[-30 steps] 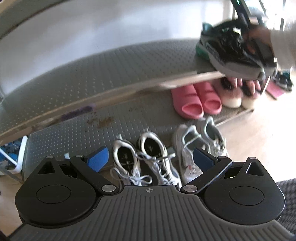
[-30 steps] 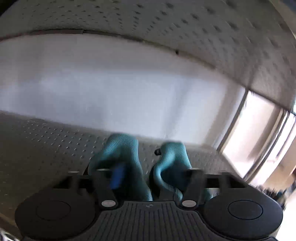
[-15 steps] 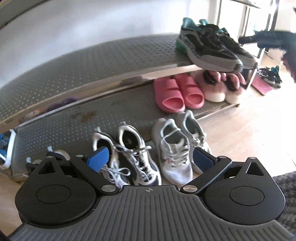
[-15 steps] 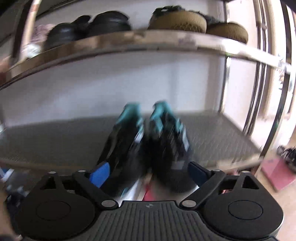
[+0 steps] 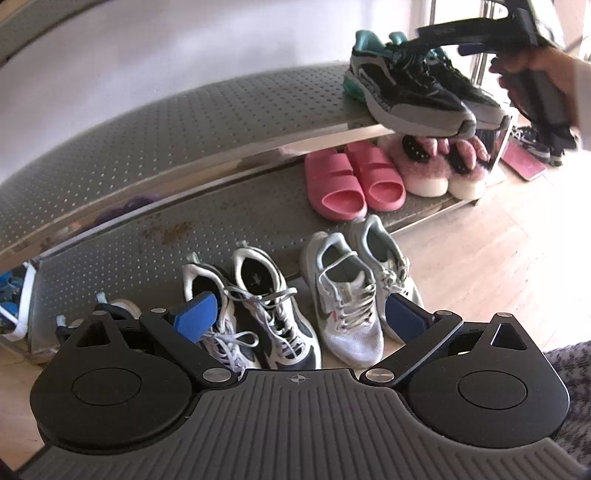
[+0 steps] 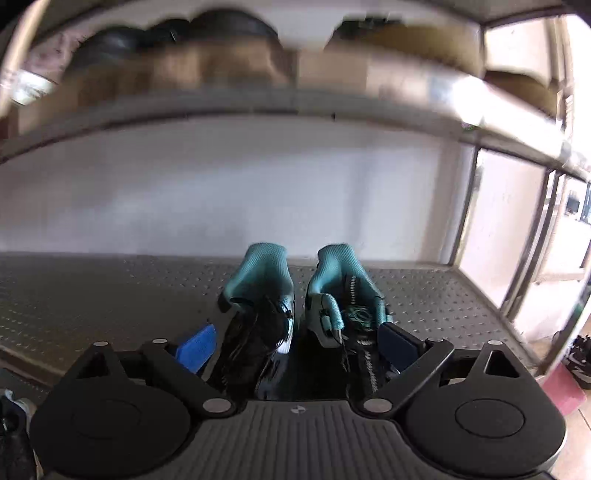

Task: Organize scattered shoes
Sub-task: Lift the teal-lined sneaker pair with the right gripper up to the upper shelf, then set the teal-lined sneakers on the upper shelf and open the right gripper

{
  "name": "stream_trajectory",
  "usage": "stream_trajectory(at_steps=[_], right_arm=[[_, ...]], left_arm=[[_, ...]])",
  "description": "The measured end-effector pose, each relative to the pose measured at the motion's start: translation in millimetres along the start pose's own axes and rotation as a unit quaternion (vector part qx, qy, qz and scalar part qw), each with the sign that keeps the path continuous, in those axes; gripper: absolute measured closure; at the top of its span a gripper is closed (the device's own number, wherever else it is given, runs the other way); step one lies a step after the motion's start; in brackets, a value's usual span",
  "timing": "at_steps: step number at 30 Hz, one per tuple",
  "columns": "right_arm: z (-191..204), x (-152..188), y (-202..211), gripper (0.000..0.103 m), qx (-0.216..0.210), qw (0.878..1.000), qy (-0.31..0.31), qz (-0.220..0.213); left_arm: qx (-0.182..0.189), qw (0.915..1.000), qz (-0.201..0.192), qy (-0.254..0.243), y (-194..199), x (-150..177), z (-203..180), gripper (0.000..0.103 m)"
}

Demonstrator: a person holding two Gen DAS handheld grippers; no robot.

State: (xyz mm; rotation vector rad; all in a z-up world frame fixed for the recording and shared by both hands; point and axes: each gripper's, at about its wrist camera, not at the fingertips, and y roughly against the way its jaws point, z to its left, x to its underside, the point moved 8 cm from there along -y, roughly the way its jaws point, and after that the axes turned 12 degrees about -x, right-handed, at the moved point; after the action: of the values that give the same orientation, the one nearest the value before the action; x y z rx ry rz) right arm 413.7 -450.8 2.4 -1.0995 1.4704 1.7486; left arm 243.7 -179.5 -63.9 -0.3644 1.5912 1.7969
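Black/teal sneakers: pair, side by side on middle rack shelf, near its right end; toes overhang front edge, teal heels toward wall. In right wrist view they sit between the pads, laces loose.
Right claw: spread wide, jaws have just been opening; blue pads either side of the pair, not pressing as far as can tell. Left wrist view shows it above the pair, held by a person's hand, pale sleeve.
Left claw: spread, nothing between pads; hangs over shoes on floor, tilted down.
White/black sneakers: pair on wood floor in front of rack, heels toward rack, laces untied.
Grey/white sneakers: pair just right of those, same way round.
Pink slides: pair on bottom shelf, toes out.
Fluffy pink slippers: just right of slides, under the black/teal pair.
Top shelf: dark & tan shoes, blurred.
Far left: another shoe partly hidden behind left claw's finger; type unclear.
Far right floor: dark sneakers by a pink mat.
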Motion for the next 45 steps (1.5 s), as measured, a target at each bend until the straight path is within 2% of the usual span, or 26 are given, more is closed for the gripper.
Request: stream_trajectory(at_steps=[5,7,10,13,15,19,22,24,29,30,32,35,38,42,45], right_arm=[[7.6,14.9,-39.1,0.010,0.006,0.997,0.062,0.051],[7.9,14.2,-37.3,0.025,0.012,0.998,0.057,0.034],[9.6,10.3,-35.0,0.035,0.027,0.998,0.062,0.007],[7.8,-0.4,-51.1,0.035,0.045,0.998,0.052,-0.012],[3.3,-6.7,-69.1,0.032,0.056,0.996,0.066,-0.017],[-16.8,-18.4,-100.3,0.030,0.047,0.993,0.109,-0.014],[-26.2,-21.6,-108.9,0.022,0.034,0.994,0.103,-0.010],[-22.2,-20.6,-110.4,0.022,0.045,0.994,0.102,-0.010],[-1.8,-15.7,-72.6,0.017,0.064,0.996,0.060,-0.010],[6.7,-11.5,-54.5,0.012,0.062,0.997,0.048,-0.010],[18.9,-5.4,-28.4,0.011,0.049,0.999,0.023,-0.006],[47.1,6.0,22.4,0.006,0.016,0.999,-0.035,0.025],[69.3,11.5,52.1,0.002,0.010,0.996,-0.064,0.065],[92.6,13.2,90.1,0.001,0.047,0.990,-0.088,0.103],[90.4,11.9,118.8,0.001,0.094,0.982,-0.134,0.089]], left_arm=[[-0.004,0.9999,0.012,0.005,-13.7,6.6,3.1,0.003],[-0.004,0.9998,0.018,0.008,-17.7,10.0,3.0,0.003],[-0.002,0.9997,0.025,0.002,-23.0,16.8,1.0,0.003],[-0.003,0.9995,0.032,-0.003,-28.2,21.9,0.2,0.003],[-0.007,0.9994,0.033,-0.006,-31.2,23.9,3.7,0.003],[-0.016,0.9992,0.037,0.001,-43.0,26.2,13.1,0.003],[-0.020,0.9982,0.053,0.019,-54.3,28.6,16.8,0.003],[-0.026,0.9971,0.064,0.030,-55.6,29.4,20.6,0.003],[-0.036,0.9961,0.064,0.049,-39.8,26.0,40.1,0.003],[-0.040,0.9958,0.062,0.054,-33.9,25.1,46.1,0.003],[-0.038,0.9953,0.060,0.065,-23.2,24.9,55.1,0.003],[-0.044,0.9949,0.058,0.069,-6.4,27.8,69.0,0.003],[-0.062,0.9951,0.045,0.062,10.7,28.0,87.7,0.003],[-0.097,0.9940,0.023,0.046,30.7,27.6,117.8,0.003],[-0.119,0.9917,0.020,0.044,40.5,29.6,143.0,0.003]])
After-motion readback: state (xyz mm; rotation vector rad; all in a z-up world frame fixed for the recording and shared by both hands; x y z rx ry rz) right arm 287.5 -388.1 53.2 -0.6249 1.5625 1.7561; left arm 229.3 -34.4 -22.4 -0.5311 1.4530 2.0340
